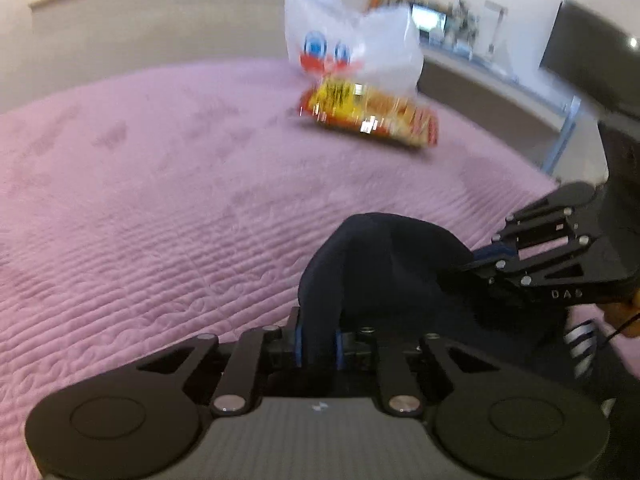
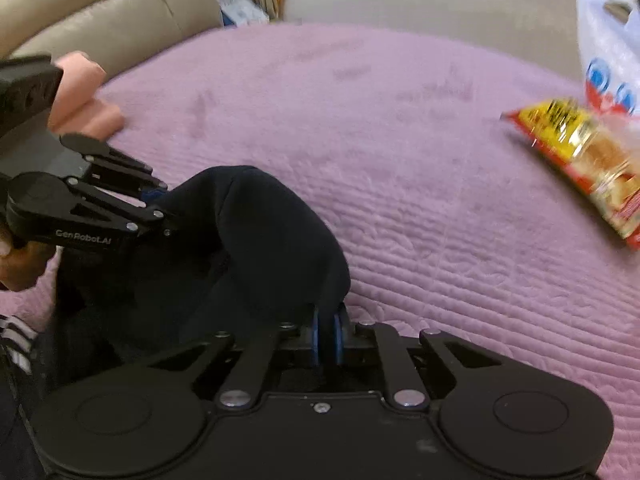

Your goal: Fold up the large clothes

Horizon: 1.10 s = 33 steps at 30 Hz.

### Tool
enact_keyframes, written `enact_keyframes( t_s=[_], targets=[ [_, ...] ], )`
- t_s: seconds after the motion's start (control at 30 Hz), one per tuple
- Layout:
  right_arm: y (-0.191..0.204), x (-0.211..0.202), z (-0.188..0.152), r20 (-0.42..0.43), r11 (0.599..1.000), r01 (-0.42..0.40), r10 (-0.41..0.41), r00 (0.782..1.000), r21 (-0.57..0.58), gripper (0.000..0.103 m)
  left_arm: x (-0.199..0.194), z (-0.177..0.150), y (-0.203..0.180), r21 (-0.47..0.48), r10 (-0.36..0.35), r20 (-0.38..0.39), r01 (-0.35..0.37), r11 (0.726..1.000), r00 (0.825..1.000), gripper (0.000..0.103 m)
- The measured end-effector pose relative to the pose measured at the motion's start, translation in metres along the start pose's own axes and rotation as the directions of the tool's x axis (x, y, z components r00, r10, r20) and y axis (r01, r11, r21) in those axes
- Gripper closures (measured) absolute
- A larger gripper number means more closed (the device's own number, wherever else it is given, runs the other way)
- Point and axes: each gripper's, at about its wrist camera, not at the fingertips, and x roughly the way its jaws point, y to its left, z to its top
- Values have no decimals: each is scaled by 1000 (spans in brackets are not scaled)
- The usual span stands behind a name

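- Pink quilted bedspread (image 1: 160, 208) is taking up most of both views; wide bare stretch lying ahead of both grippers, plenty of room that way.
- Far edge of the bed is running along a beige wall in the left wrist view; a padded beige headboard (image 2: 112, 12) is bordering the bed at upper left of the right wrist view.
- Dark navy garment (image 1: 384, 256) is sitting bunched at the near side of the bed, between the two grippers, its fold humping up off the quilt. Long axis: can't tell, too crumpled.
- White-striped part of the garment (image 2: 16, 338) is trailing off toward the near edge.
- Left gripper (image 1: 319, 346) is clamping a fold of the garment between its blue pads (image 1: 298, 346).
- Right gripper (image 2: 327, 336) is likewise pinching a fold of the same garment, jaws nearly together.
- Person's hand (image 2: 18, 268) is gripping the left tool's handle.
- Yellow-red snack packet (image 1: 368, 114) is lying well ahead, touching a white plastic bag (image 1: 352, 36) behind it; both well apart from the garment.
- Pink folded cloth (image 2: 86, 96) is sitting near the headboard.
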Motion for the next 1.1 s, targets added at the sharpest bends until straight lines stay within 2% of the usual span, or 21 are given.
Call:
enact_keyframes(
  t_s=[0.13, 0.27, 0.43, 0.53, 0.63, 0.7, 0.77, 0.8, 0.83, 0.87, 0.97, 1.0, 1.03, 1.1],
  targets=[
    [34, -58, -10, 106, 995, 58, -49, 993, -84, 95, -67, -10, -27, 18, 1, 84, -2, 1000, 996, 94],
    [71, -121, -22, 199, 982, 88, -53, 979, -170, 95, -138, -27, -64, 60, 28, 136, -37, 997, 990, 94],
    [116, -195, -44, 252, 963, 95, -30, 967, -251, 95, -211, -59, -114, 85, 40, 174, -56, 995, 984, 95],
    [141, -230, -65, 251, 953, 94, -20, 968, -289, 95, -247, -84, -146, 104, 36, 166, -53, 993, 985, 95],
    [167, -248, -94, 204, 939, 82, -13, 979, -334, 95, -265, -117, -172, 118, 17, 90, -27, 993, 996, 95],
    [180, -246, -118, 139, 933, 59, -10, 990, -355, 95, -264, -149, -192, 134, 13, 3, -13, 991, 1000, 95],
    [192, -233, -146, 55, 929, 30, -11, 998, -370, 94, -253, -185, -208, 117, 1, -100, 10, 993, 995, 95],
    [198, -224, -161, 8, 918, 25, -23, 1000, -397, 82, -245, -202, -214, 101, -16, -156, 32, 994, 988, 91],
    [204, -214, -178, -43, 903, 29, -53, 998, -428, 76, -237, -222, -220, 73, -53, -228, 72, 995, 972, 83],
    [207, -208, -191, -93, 897, 15, -63, 994, -442, 64, -229, -240, -223, 55, -65, -285, 84, 995, 956, 83],
    [208, -203, -219, -224, 903, -46, -56, 973, -428, 61, -220, -281, -231, 9, -95, -443, 111, 994, 892, 84],
    [206, -205, -223, -242, 911, -56, -49, 969, -408, 60, -223, -284, -231, -6, -94, -456, 103, 995, 885, 84],
    [202, -209, -223, -252, 924, -60, -40, 967, -377, 58, -229, -282, -230, -18, -98, -447, 101, 995, 889, 84],
    [189, -218, -217, -239, 959, -41, -28, 971, -279, 48, -242, -264, -224, -47, -102, -377, 91, 995, 921, 81]
  ],
)
